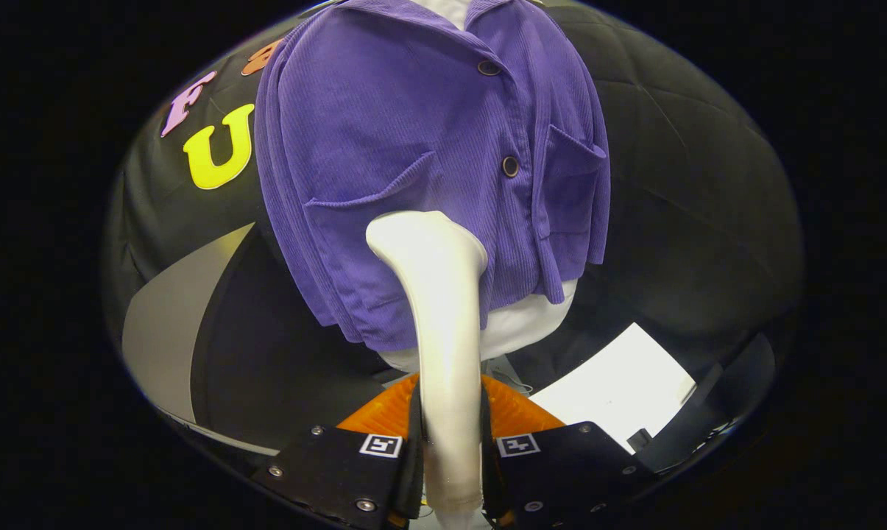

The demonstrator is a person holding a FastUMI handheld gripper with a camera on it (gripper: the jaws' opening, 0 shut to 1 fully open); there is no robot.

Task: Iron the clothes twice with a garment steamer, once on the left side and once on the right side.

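Observation:
A purple corduroy shirt (384,140) with two chest pockets and dark buttons hangs on a white mannequin torso (517,327) straight ahead. My gripper (449,434) is shut on the white handle of a garment steamer (443,331), both fingers pressing its sides. The steamer rises from between the fingers, and its broad head (425,239) sits against the lower part of the shirt, just below the left pocket and left of the button placket.
Black booth cloth surrounds the mannequin. A white sheet (620,386) lies on the surface to the right of the fingers. A grey panel (167,331) stands at the left. An orange part (513,408) shows just behind the fingers.

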